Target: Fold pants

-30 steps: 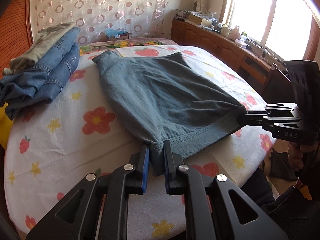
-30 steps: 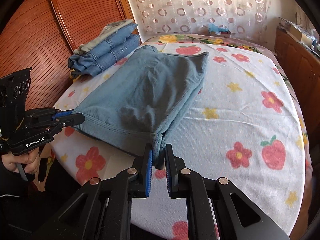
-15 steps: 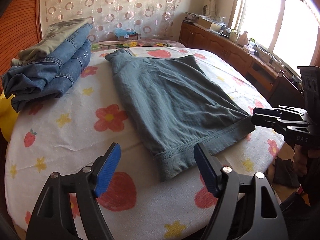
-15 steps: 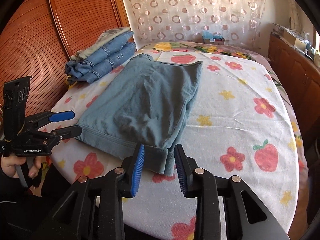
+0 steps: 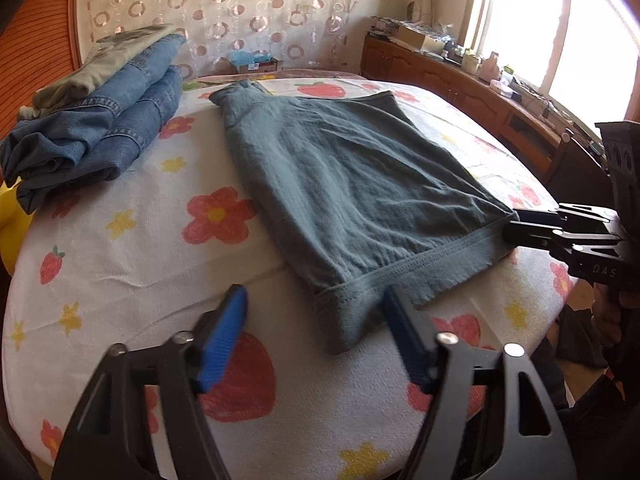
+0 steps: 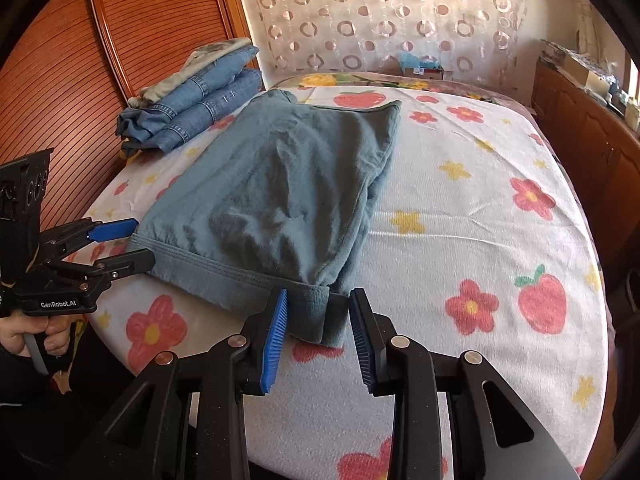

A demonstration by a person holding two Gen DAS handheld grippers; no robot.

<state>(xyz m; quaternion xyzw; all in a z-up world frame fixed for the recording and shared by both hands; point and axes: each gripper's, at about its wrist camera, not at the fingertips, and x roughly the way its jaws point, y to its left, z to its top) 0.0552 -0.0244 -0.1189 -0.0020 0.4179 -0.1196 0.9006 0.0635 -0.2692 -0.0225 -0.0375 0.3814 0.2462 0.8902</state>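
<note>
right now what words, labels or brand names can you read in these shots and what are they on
"GenRobot.AI": white print on the black body of the left claw, seen from the right wrist view.
"DAS": pale letters on the black body of the right claw, seen from the left wrist view; the word is cut off at the frame edge.
Boxes on the wooden counter by the window: print too small and blurred to read.
The blue-grey pants show no readable tag.

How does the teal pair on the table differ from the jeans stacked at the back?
The teal pants are a single soft, plain pair lying flat mid-table. The jeans are stiffer blue denim with visible seams, piled thick at the table's edge under a pale garment. Both are folded; neither is gripped.
</note>
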